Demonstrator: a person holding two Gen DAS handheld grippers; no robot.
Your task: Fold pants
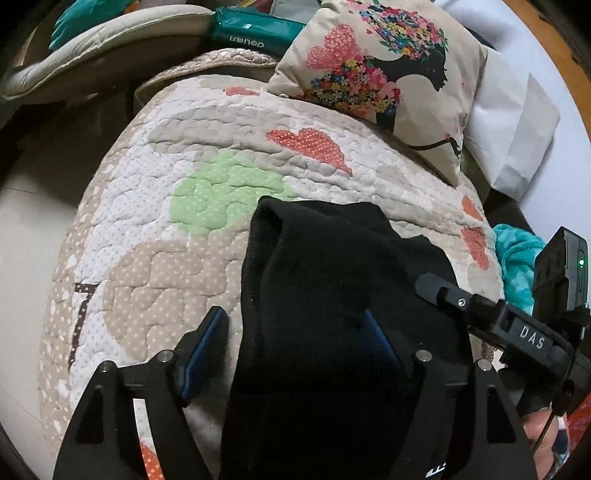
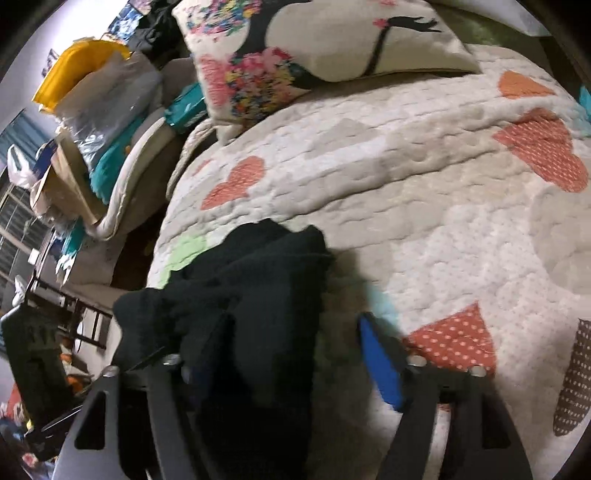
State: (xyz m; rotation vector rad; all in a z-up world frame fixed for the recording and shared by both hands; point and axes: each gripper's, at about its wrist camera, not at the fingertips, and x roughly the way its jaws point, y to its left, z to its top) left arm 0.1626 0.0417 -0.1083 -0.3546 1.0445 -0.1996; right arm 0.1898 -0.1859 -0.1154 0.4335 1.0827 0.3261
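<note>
A quilted bedspread point(image 1: 229, 155) with orange hearts and a green circle is covering the bed, and a flowered cushion point(image 1: 380, 70) is sitting at its far edge. Beyond the left edge, cream padding point(image 1: 110, 40), a teal packet point(image 1: 255, 29) and a yellow bag point(image 2: 77, 70) are piling up in a cluttered room. The black pants point(image 1: 332, 280) are lying bunched toward the near edge of the quilt. The left gripper point(image 1: 299, 347) is standing wide open, the cloth draping between its blue pads but not pinched. The right gripper point(image 2: 284, 358) is gaping too, the pants lying over its left finger, its right pad point(image 2: 380, 365) bare above the quilt.
</note>
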